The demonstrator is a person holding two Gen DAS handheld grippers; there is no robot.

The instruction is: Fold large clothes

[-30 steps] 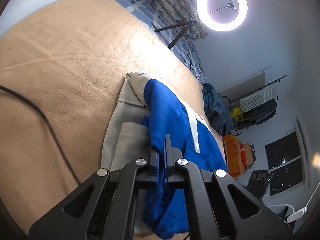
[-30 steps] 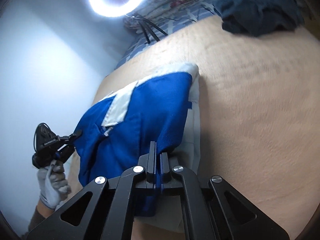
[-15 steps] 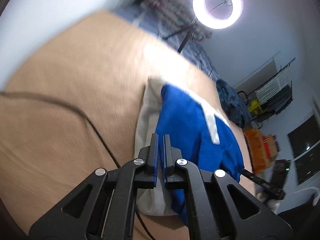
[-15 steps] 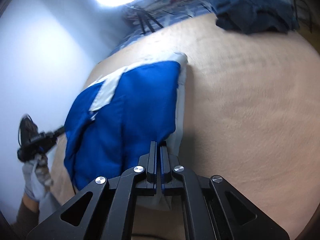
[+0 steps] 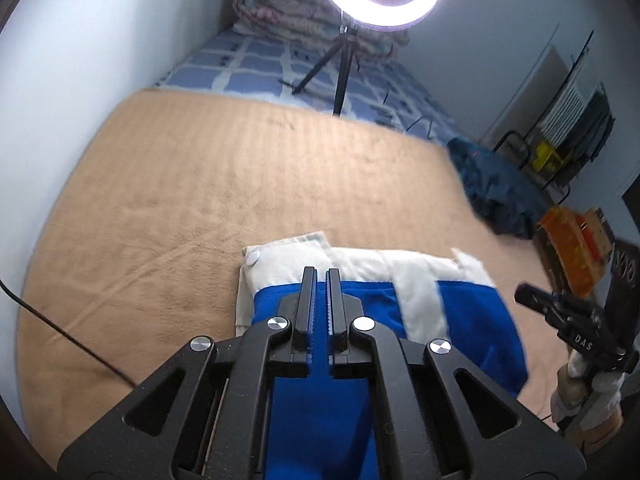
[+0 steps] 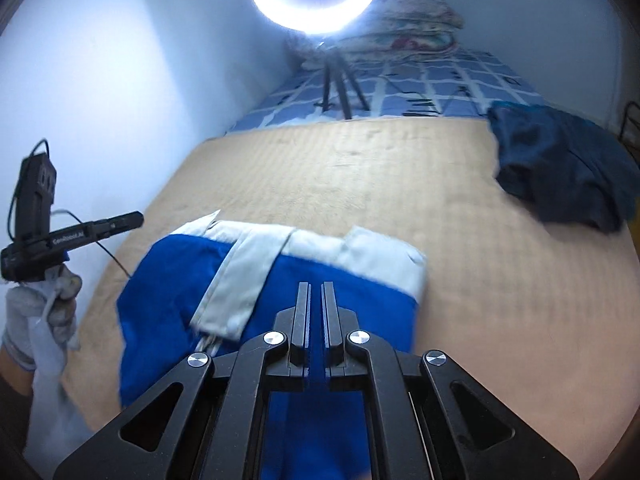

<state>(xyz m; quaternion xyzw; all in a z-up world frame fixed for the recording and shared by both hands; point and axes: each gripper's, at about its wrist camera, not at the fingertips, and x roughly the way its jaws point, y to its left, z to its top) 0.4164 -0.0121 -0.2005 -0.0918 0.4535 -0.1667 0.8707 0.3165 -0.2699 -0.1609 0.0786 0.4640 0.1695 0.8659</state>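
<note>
A blue and white garment [image 5: 460, 320] lies folded on the tan blanket [image 5: 200, 184]; it also shows in the right wrist view [image 6: 180, 276]. My left gripper [image 5: 321, 276] hovers over its left part, jaws nearly together with a narrow gap and nothing between them. My right gripper [image 6: 316, 288] hovers over its right part, jaws likewise a narrow gap apart and empty. Each gripper shows in the other's view: the right one [image 5: 560, 312] beside the garment's right edge, the left one [image 6: 80, 232] beside its left edge.
A dark blue heap of clothes [image 6: 560, 168] lies at the blanket's right side. A ring light on a tripod [image 5: 344, 68] stands on the checked sheet beyond. A black cable [image 5: 68, 344] crosses the blanket's left. Folded quilts [image 6: 408, 24] lie at the head.
Both grippers let go of the blue cloth and swung to face the head of the bed. The garment now lies flat, folded, with its white band on the far side.
</note>
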